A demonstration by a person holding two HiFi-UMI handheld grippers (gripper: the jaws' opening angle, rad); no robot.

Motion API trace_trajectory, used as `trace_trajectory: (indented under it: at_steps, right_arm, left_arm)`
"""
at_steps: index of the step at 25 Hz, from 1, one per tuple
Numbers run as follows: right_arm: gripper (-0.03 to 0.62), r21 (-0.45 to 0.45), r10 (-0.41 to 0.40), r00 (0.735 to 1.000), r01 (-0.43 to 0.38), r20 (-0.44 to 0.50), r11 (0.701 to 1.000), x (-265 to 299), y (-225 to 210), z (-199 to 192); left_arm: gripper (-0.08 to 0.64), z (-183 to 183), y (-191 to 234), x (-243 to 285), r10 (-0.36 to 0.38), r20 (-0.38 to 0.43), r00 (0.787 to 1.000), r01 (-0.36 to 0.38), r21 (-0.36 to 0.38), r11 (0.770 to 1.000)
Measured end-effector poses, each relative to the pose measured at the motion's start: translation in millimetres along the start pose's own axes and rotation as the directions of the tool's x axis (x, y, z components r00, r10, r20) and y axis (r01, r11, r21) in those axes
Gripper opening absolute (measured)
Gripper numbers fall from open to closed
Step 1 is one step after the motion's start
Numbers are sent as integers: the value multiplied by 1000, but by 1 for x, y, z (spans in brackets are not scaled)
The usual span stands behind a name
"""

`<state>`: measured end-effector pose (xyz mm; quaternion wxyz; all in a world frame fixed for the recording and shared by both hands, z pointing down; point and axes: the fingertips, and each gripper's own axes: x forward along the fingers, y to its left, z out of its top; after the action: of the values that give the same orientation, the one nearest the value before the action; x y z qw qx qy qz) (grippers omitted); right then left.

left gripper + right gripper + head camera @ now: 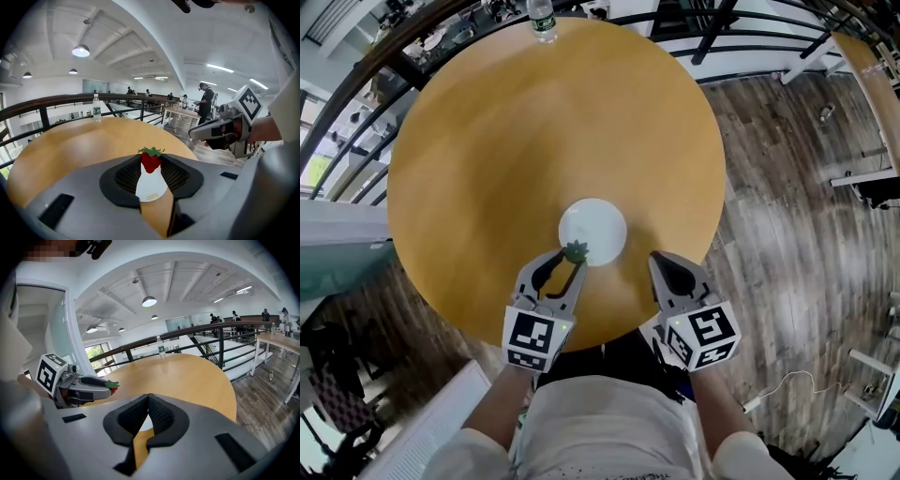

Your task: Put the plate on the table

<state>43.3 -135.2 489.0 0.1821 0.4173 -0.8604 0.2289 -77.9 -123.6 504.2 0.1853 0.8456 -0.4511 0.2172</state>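
While in left gripper (570, 259) — strawberry (576, 250), seemingly over plate (600, 225)

The table (478, 141) lies open across its middle and both side edges. By the near edge the plate (598, 223), the left gripper (571, 257) with its strawberry (576, 250), and the right gripper (662, 260) crowd together. A bottle (542, 21) stands at the far edge, and a railing (211, 328) runs beyond it.

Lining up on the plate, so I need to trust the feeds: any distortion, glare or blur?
Head view: fisheye bows the table rim; plate bright, nearly washed out, yet sharp. Left gripper view: dark corners, strawberry in focus, lamp glaring overhead. Right gripper view: same bowing, bright window at left, no blur.
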Motion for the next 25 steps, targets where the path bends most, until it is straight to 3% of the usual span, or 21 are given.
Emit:
trace_trajectory:
  at_steps: [14,25]
  right_arm:
    - [20,46,-3,999,5,-41,999,29,-14,-22]
    - [20,83,-1,999,6,-51,996,39,-30,-37]
  left_arm:
    - [146,-34,13,59,-14,-123,992,24,80,997]
    - [146,-73,15,105,-15,-279,960,67,177,982]
